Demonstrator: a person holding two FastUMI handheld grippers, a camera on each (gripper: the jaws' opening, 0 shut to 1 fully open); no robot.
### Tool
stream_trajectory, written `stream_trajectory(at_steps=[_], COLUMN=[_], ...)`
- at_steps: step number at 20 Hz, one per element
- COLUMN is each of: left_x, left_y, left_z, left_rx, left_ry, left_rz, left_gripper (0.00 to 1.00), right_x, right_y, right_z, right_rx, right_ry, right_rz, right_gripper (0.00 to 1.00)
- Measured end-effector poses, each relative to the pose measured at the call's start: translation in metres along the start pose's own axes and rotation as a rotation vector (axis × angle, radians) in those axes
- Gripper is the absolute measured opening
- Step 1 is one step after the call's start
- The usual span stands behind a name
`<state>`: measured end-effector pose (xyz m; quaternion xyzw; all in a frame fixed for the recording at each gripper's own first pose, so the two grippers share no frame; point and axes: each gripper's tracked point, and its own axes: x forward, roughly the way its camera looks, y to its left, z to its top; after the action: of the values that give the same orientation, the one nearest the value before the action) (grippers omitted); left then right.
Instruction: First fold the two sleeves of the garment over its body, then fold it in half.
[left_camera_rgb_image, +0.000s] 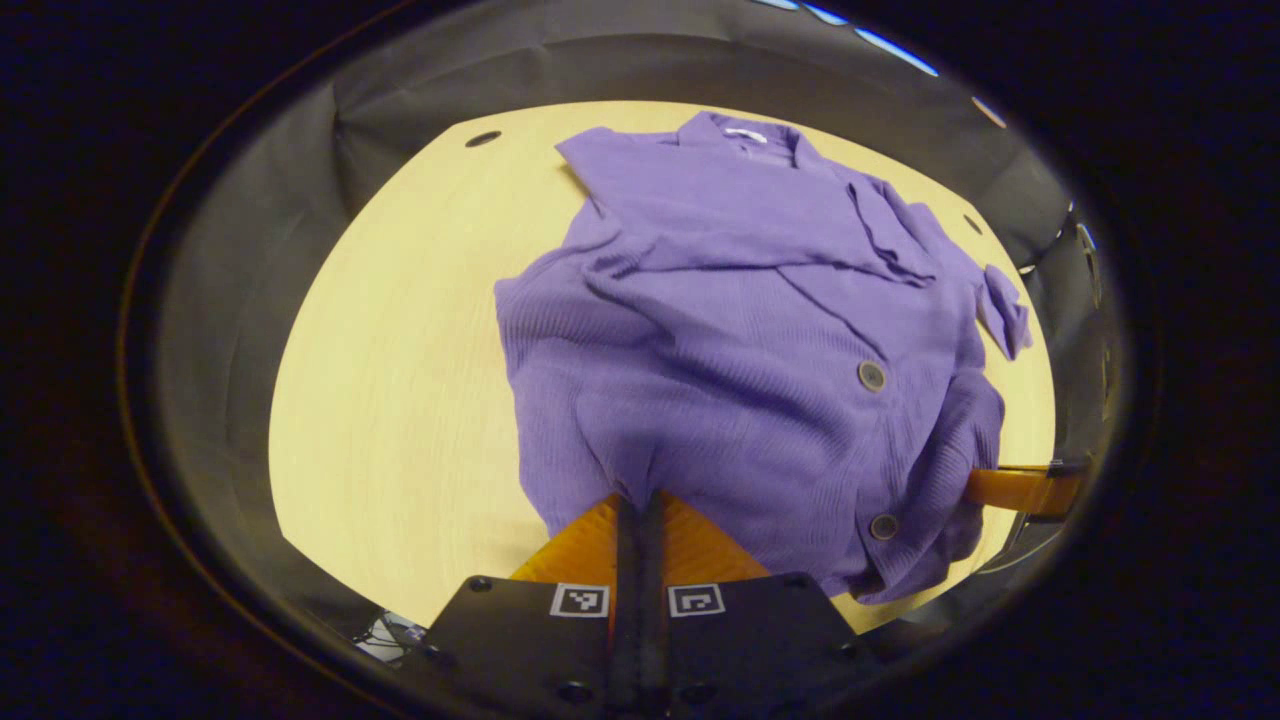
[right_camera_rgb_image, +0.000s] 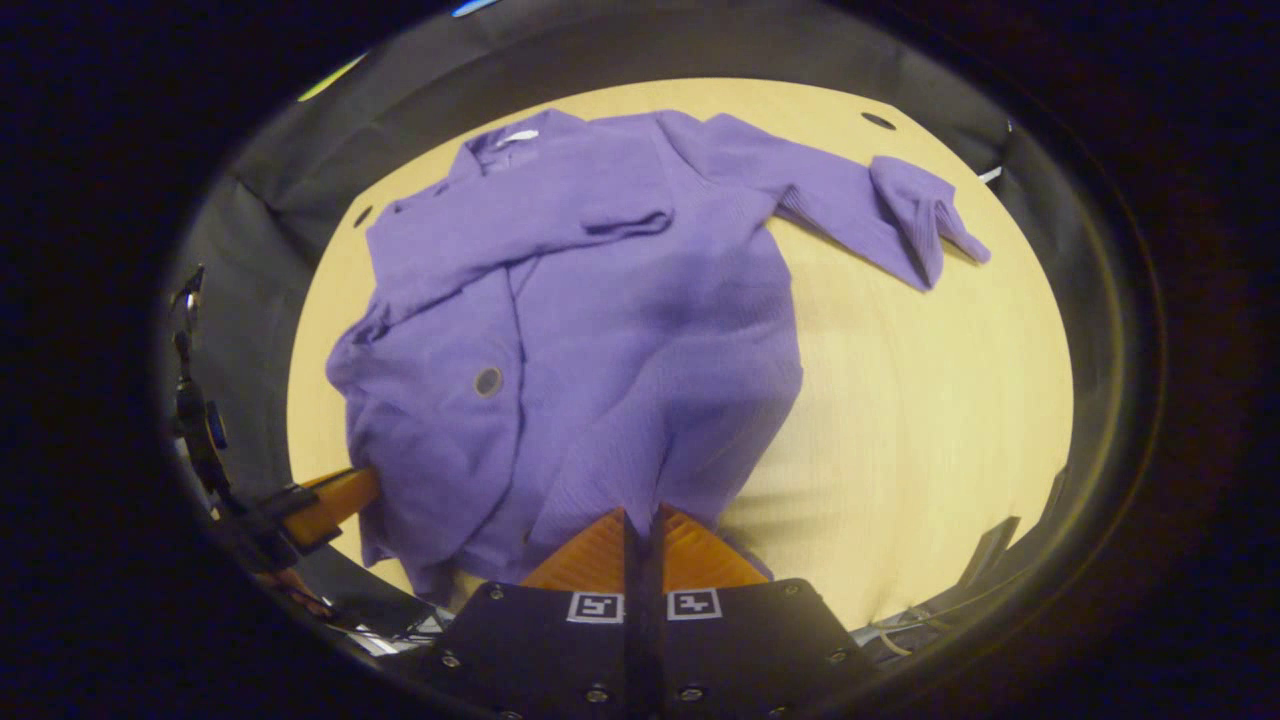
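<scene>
The left tongs (left_camera_rgb_image: 640, 497) are closed on the hem of the purple cardigan (left_camera_rgb_image: 740, 340), and the right tongs (right_camera_rgb_image: 640, 515) pinch the hem too. The cardigan lies spread on the table (left_camera_rgb_image: 400, 380), one sleeve (right_camera_rgb_image: 860, 210) unfolded.

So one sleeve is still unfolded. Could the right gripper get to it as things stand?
Probably not yet: the right gripper is shut on the hem, though bare table leads to the sleeve.

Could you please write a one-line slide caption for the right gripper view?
Right gripper shut on the hem of a purple cardigan on a wooden table, one sleeve still unfolded.
</scene>
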<state>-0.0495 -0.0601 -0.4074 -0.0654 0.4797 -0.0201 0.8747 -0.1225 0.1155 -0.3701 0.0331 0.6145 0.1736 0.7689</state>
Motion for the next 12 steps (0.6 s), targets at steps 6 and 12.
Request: stream_trajectory(at_steps=[6, 12], left_x=[-0.009, -0.011], left_y=[-0.002, -0.006], left_z=[0.071, 0.157], left_rx=[-0.021, 0.003], left_ry=[-0.082, -0.187], left_rz=[-0.026, -0.041], left_gripper=[0.08, 0.07], right_x=[-0.014, -0.028], right_y=[0.032, 0.038], right_z=[0.084, 0.175], right_rx=[0.01, 0.007], right_ry=[-0.113, -0.228], right_rz=[0.072, 0.09], right_gripper=[0.01, 0.01])
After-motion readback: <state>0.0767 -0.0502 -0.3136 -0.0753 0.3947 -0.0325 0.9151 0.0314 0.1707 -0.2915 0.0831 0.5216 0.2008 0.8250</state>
